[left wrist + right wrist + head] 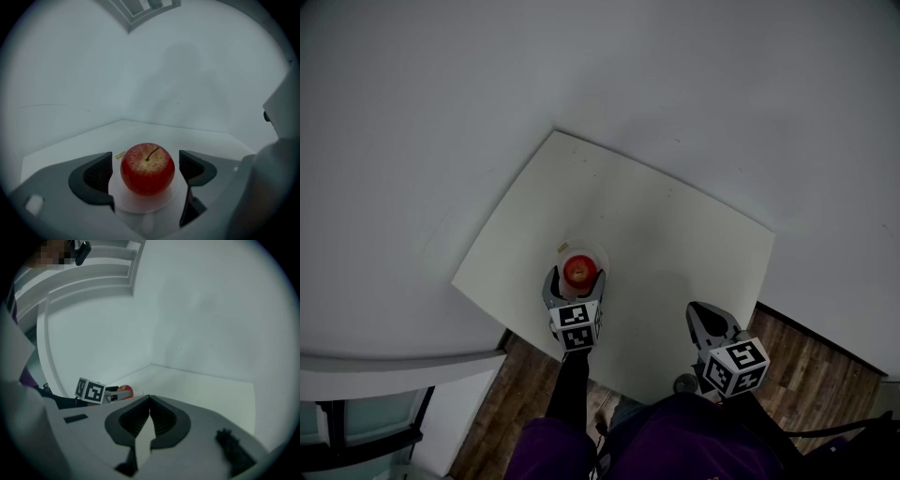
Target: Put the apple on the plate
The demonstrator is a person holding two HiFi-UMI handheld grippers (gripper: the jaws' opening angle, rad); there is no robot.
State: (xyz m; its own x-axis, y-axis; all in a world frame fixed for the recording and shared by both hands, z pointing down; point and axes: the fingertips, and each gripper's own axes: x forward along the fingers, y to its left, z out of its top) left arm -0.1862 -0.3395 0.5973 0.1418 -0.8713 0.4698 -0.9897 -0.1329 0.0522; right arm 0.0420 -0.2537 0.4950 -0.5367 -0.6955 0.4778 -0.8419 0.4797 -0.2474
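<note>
The apple (147, 168) rests upright on the plate (140, 206), near the desk (675, 234) edge closest to the person. The left gripper (577, 281) fingers stand open, flanking the apple without contact. The right gripper (150, 416) fingers are closed and empty. Risk: a skewed withdrawal could clip the apple and roll it off the plate.

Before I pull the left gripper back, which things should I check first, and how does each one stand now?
1. Apple rests on the white plate, stem up: ok.
2. Left gripper pads clear of the apple on both sides: ok.
3. Plate lies fully on the table: ok.
4. Right gripper shut, empty, apart from the plate: ok.
5. Space behind the left gripper free: cannot tell.
</note>
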